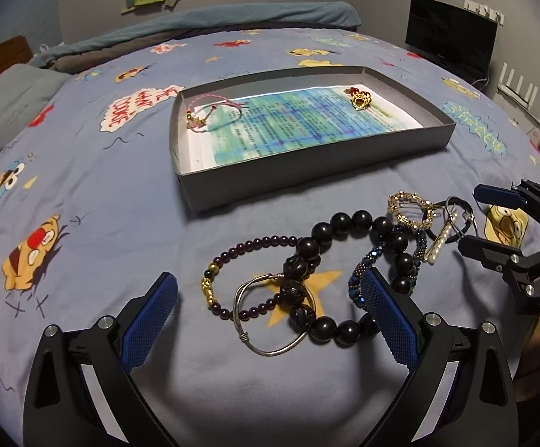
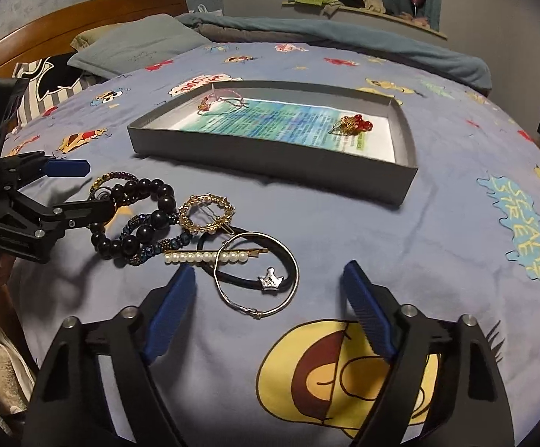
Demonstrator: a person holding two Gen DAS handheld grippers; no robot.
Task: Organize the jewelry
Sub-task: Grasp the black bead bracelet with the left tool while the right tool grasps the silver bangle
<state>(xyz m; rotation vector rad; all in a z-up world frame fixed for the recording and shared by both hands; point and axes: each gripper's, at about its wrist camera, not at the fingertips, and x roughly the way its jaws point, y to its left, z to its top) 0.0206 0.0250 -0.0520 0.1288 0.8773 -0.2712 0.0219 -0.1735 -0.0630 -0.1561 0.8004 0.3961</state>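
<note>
Left wrist view shows the left gripper [image 1: 270, 298] spread wide over a tangled bracelet heap [image 1: 307, 272] on the bedspread [image 1: 102, 205], likely to pick one; the tray [image 1: 307, 171] beyond holds two pieces. Only the right view shows the black hair tie [image 2: 247, 277] by the right gripper [image 2: 270, 283], also apart, empty

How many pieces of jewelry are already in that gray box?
2: a pink cord bracelet in one corner of the gray box, and a gold-and-red piece in another corner. None seems hidden.
</note>
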